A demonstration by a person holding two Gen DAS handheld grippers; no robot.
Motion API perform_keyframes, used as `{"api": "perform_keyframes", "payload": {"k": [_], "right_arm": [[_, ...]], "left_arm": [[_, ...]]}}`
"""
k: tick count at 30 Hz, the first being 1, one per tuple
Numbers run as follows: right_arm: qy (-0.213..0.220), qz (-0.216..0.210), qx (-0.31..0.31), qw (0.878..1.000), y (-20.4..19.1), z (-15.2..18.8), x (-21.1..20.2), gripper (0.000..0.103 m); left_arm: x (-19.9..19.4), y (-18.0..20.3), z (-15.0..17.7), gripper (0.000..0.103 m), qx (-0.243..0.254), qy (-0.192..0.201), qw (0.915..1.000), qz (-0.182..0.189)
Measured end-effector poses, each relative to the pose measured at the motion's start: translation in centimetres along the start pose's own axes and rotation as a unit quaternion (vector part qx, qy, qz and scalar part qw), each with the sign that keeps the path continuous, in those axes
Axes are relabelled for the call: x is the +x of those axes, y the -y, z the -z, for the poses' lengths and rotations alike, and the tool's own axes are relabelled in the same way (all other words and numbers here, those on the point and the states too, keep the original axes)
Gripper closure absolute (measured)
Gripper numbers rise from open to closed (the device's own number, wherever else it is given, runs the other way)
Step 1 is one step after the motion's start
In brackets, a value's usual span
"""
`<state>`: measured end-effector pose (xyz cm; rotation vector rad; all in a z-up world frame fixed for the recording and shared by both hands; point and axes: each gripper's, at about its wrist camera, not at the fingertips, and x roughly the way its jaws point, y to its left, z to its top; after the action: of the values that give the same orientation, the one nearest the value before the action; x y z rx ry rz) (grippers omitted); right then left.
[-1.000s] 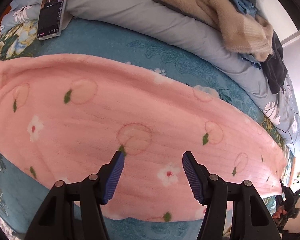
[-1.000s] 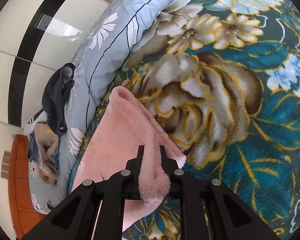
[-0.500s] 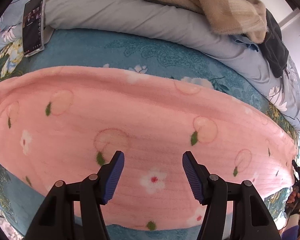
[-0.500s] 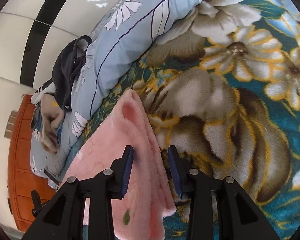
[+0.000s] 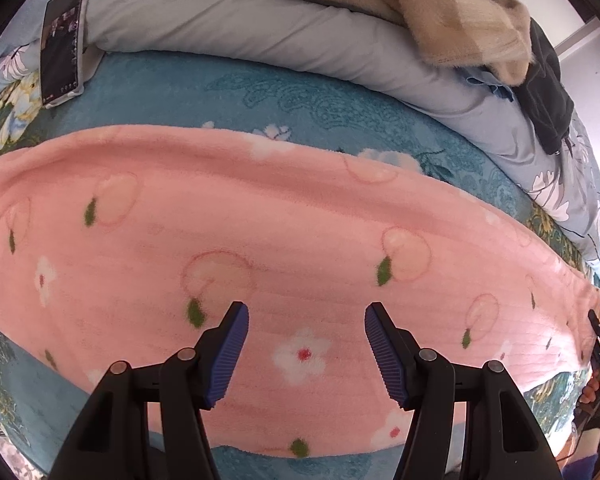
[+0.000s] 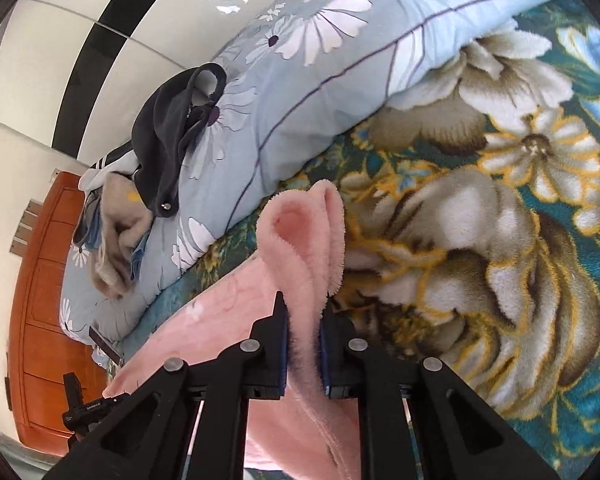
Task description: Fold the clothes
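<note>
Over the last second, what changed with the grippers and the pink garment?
The right gripper, clamped on the end of the pink garment a second ago, opened briefly at the half-second mark and is now shut on that folded end again. The left gripper stayed open above the garment, drifting slightly along it. The garment stayed spread on the bed; the phone and clothes pile unchanged.

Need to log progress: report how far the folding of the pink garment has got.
Done: the pink fleece garment lies as one long flat band on the bed. In hand: the right hand-held gripper is shut on its end; the left hand-held gripper hovers open above the middle. Left: bringing the ends together; other clothes sit unfolded by the pillow.
</note>
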<state>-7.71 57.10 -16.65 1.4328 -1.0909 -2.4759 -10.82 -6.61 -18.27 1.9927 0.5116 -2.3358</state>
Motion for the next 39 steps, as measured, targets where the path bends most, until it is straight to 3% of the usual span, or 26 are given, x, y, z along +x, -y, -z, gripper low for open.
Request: {"api": "perform_keyframes", "payload": {"k": [7,12,16,26,29,34,37,39], "right_arm": [[-0.007,0.026,-0.1,0.995,-13.3,2.0,-2.6,0.09],[-0.051,0.024,-0.162,0.985,-21.9,5.7,0.5,0.09],[-0.094,-0.003,-0.161,0.983,-26.9,9.2,5.7,0.091],[-0.196,0.005,-0.154,0.969,-35.5,19.8,18.6,0.091],[-0.212,0.033,-0.163,0.963,-35.9,21.9,21.2,0.091],[-0.229,0.07,-0.193,0.951,-36.2,23.7,23.2,0.086],[-0.236,0.061,-0.208,0.947,-36.5,23.6,23.2,0.079],[-0.253,0.028,-0.213,0.943,-36.8,23.7,23.1,0.069]], "left_arm": [[-2.8,-2.6,0.2,0.038,-0.012,0.035,0.9992,0.013],[-5.0,-6.2,-0.1,0.038,-0.058,0.062,0.9954,0.045],[-6.6,-9.4,0.4,0.038,-0.09,0.079,0.991,0.06],[-6.7,-14.9,2.1,0.038,-0.13,0.081,0.9842,0.09],[-6.3,-15.7,2.3,0.038,-0.138,0.075,0.9827,0.099],[-5.4,-16.7,2.4,0.037,-0.151,0.066,0.981,0.101],[-5.1,-17.0,2.4,0.037,-0.164,0.062,0.9779,0.113],[-5.0,-16.4,2.4,0.037,-0.163,0.058,0.9767,0.127]]}}
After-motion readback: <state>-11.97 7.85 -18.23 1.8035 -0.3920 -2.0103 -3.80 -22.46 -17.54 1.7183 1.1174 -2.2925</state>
